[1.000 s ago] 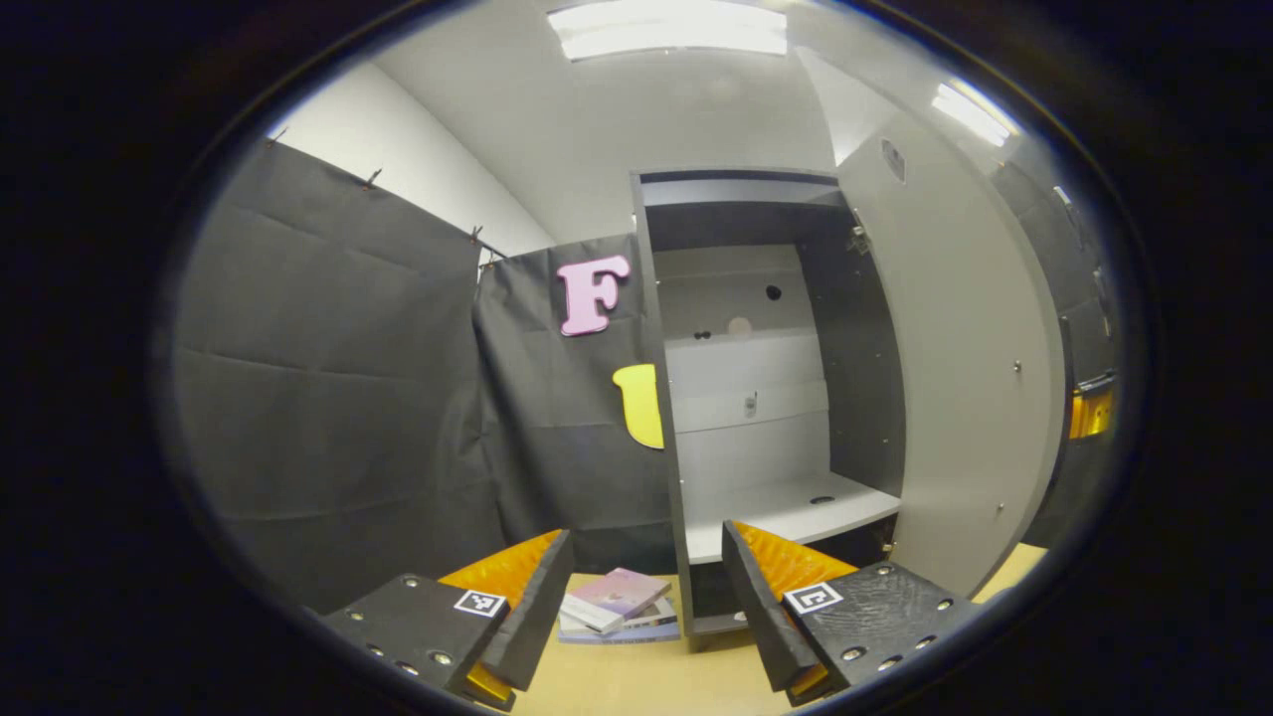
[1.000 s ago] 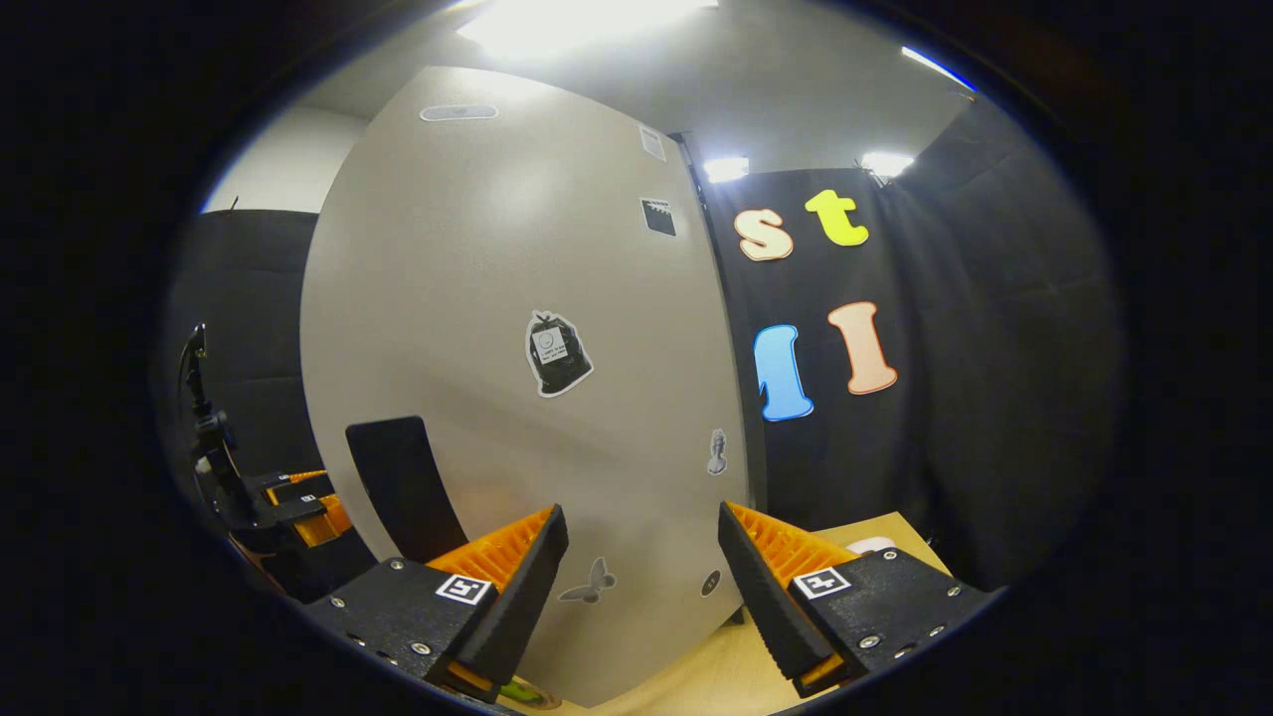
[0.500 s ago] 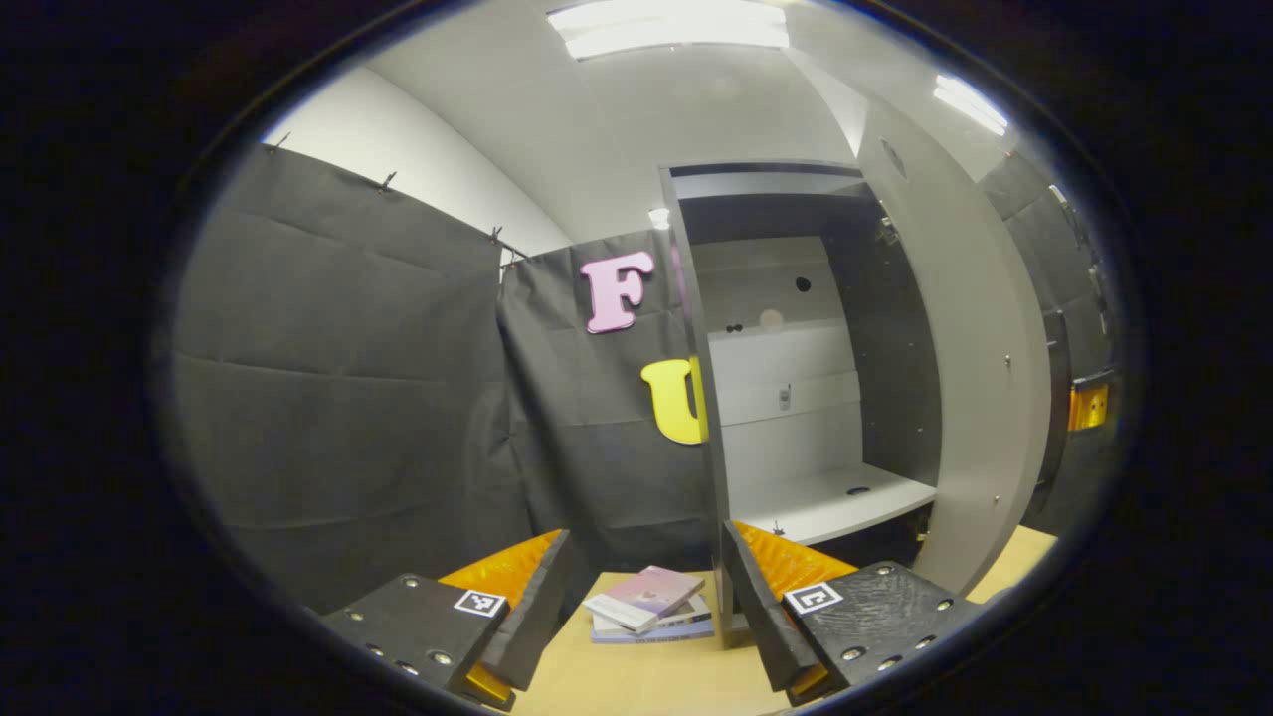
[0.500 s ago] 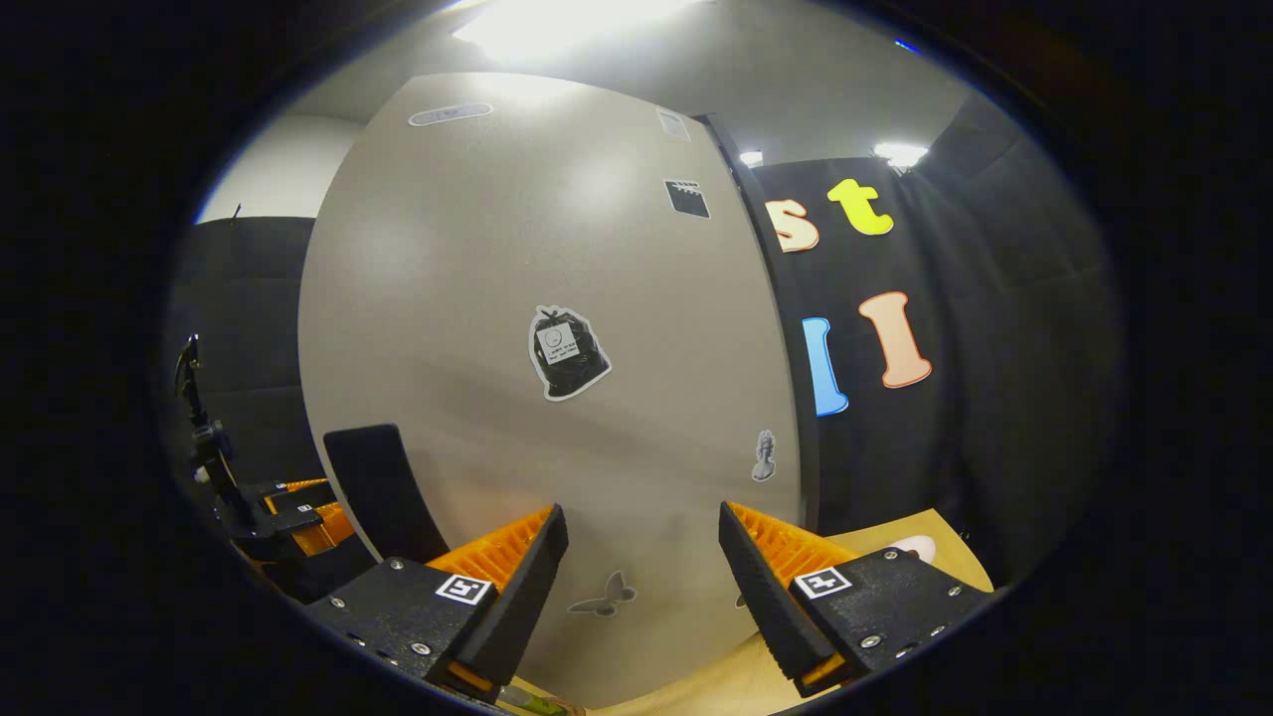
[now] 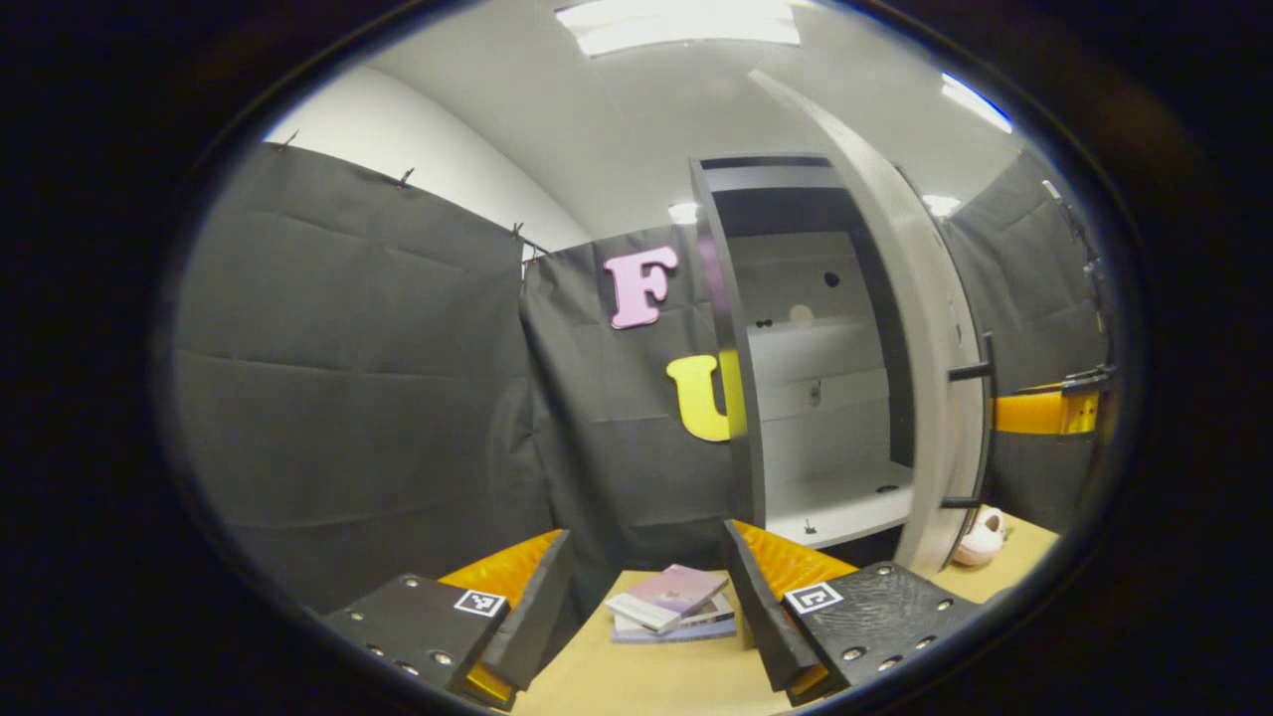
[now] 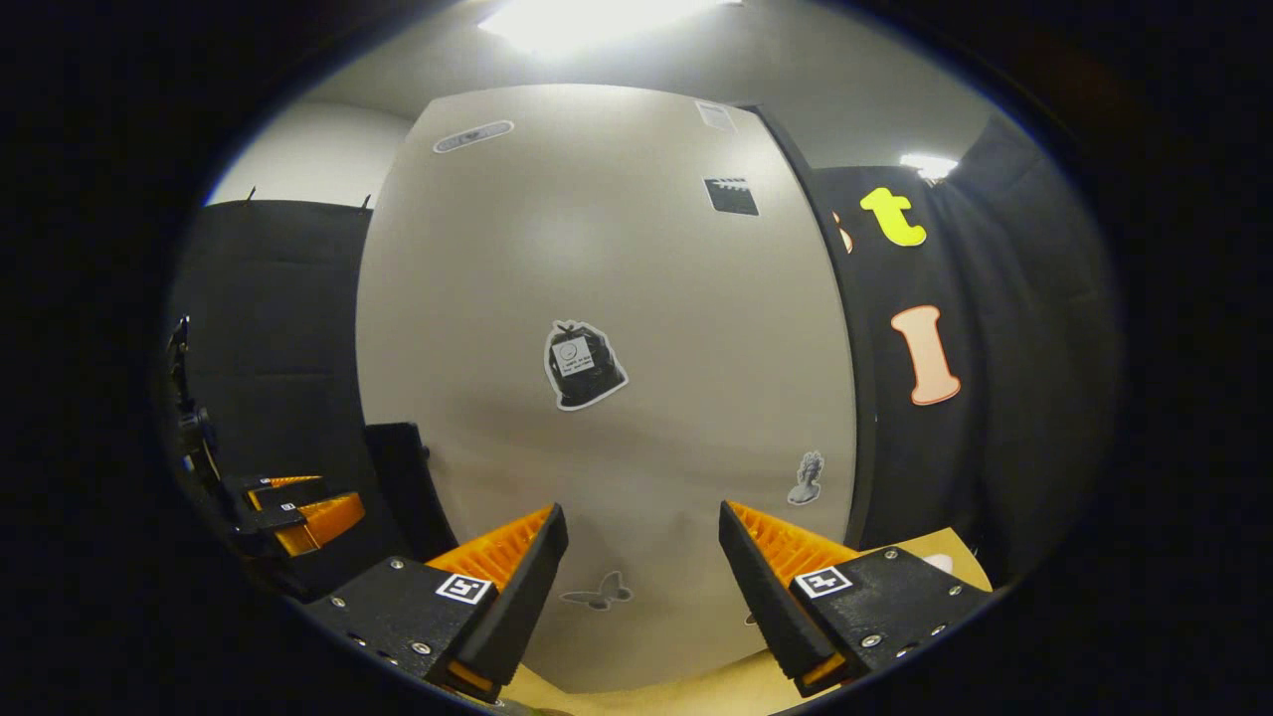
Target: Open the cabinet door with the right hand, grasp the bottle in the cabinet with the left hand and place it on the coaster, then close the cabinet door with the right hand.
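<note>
In the left gripper view, the left gripper [image 5: 646,597] sits at the bottom of the frame with its two fingers spread wide apart, nothing between them and nothing touched. Between and beyond the fingertips, low in the centre, a small stack of books [image 5: 671,605] lies on the tan tabletop [image 5: 636,676]. Right of centre stands the grey cabinet [image 5: 796,338], its inside pale and its shelf [image 5: 845,502] bare apart from small marks. The cabinet door [image 5: 930,348] stands edge-on at the cabinet's right side, partly swung across the opening, with a dark bar handle [image 5: 980,423] on its outer face. The right gripper [image 5: 1044,410] shows at the right edge of the frame, level with that handle; whether it touches the door cannot be told here. A small pink rounded object [image 5: 983,535] rests on the table at the foot of the door. The bottle cannot be made out.

In the right gripper view, the right gripper [image 6: 641,582] is at the bottom with its fingers set wide and gripping nothing. The door's broad grey face, dotted with stickers [image 6: 585,366], sits straight ahead of the fingers and close, though contact is not visible. The left gripper shows at the lower left edge of this frame.
</note>
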Action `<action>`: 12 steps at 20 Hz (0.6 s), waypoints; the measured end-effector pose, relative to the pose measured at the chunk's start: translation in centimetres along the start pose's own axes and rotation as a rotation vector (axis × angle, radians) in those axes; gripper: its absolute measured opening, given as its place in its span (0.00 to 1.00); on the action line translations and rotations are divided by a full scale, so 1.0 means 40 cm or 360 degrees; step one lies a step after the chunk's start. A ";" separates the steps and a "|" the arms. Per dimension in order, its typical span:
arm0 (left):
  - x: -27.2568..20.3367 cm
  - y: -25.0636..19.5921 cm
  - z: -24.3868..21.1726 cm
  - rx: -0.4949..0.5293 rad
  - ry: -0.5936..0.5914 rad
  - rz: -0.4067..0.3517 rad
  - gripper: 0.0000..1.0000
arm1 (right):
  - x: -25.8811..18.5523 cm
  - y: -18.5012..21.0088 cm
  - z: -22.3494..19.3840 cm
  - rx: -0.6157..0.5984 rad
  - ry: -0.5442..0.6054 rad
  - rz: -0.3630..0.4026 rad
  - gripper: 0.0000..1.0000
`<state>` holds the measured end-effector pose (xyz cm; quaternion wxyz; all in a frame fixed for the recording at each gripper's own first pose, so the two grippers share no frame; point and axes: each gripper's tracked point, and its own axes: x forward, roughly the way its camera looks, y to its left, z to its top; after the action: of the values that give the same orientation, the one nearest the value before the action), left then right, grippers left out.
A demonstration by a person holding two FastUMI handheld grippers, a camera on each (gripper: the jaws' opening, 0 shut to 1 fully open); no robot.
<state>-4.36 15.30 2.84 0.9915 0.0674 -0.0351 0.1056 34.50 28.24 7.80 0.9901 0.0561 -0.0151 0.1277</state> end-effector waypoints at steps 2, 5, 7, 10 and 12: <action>0.013 -0.035 0.015 -0.0019 -0.0009 -0.0029 0.86 | -0.006 -0.024 0.017 -0.0031 -0.0036 -0.0087 0.95; 0.024 -0.098 0.058 -0.0086 -0.0051 -0.0087 0.92 | -0.037 -0.068 0.026 -0.0065 -0.0065 -0.0299 0.95; 0.027 -0.144 0.083 -0.0140 -0.0060 -0.0131 0.92 | -0.040 -0.092 0.019 -0.0117 -0.0069 -0.0416 0.95; 0.021 -0.192 0.130 -0.0143 -0.0089 -0.0164 0.89 | -0.040 -0.114 0.024 -0.0155 -0.0059 -0.0506 0.94; 0.015 -0.204 0.161 -0.0090 -0.0102 -0.0133 0.85 | -0.049 -0.116 0.030 -0.0160 -0.0045 -0.0518 0.94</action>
<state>-2.39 6.60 8.23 0.9949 0.0442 -0.0670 0.0609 33.76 23.14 8.39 0.9989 0.0100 -0.0262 -0.0362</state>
